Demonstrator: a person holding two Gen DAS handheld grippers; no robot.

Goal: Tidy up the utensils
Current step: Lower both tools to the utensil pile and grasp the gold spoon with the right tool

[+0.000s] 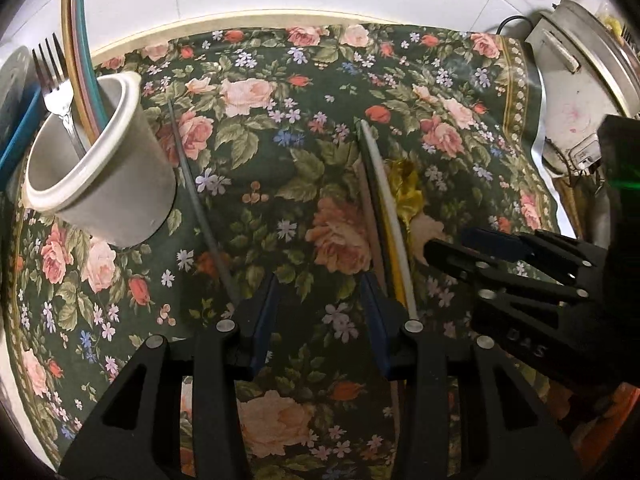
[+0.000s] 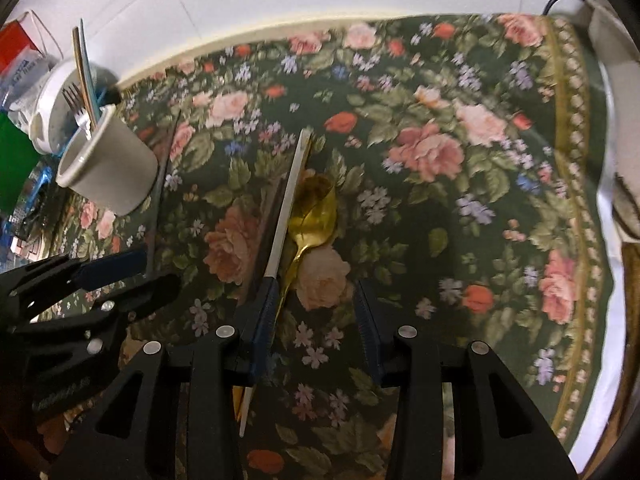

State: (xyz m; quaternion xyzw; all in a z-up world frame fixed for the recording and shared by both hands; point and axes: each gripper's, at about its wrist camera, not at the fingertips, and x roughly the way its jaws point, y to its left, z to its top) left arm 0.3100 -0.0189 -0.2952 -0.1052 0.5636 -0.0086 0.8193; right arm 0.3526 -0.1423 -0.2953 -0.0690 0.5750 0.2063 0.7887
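Observation:
A white cup [image 1: 108, 184] stands at the left on the floral cloth [image 1: 280, 80], holding a fork [image 1: 56, 80] and several coloured chopsticks. On the cloth lie a grey chopstick [image 1: 200, 208], a bundle with a white chopstick [image 1: 384, 200], and a gold spoon [image 1: 408, 188]. My left gripper [image 1: 319, 280] hovers open over bare cloth between the grey chopstick and the bundle. My right gripper [image 2: 316, 282] is open, low over the gold spoon's [image 2: 316, 208] handle, its left finger over the white chopstick [image 2: 288, 200]. Neither holds anything.
A white appliance with a metal lid [image 1: 568, 92] stands at the cloth's right edge, with a black cable behind it. Packages and a white tub [image 2: 48, 112] crowd behind the cup [image 2: 108, 164]. White tiled wall runs along the back. The two grippers sit close side by side.

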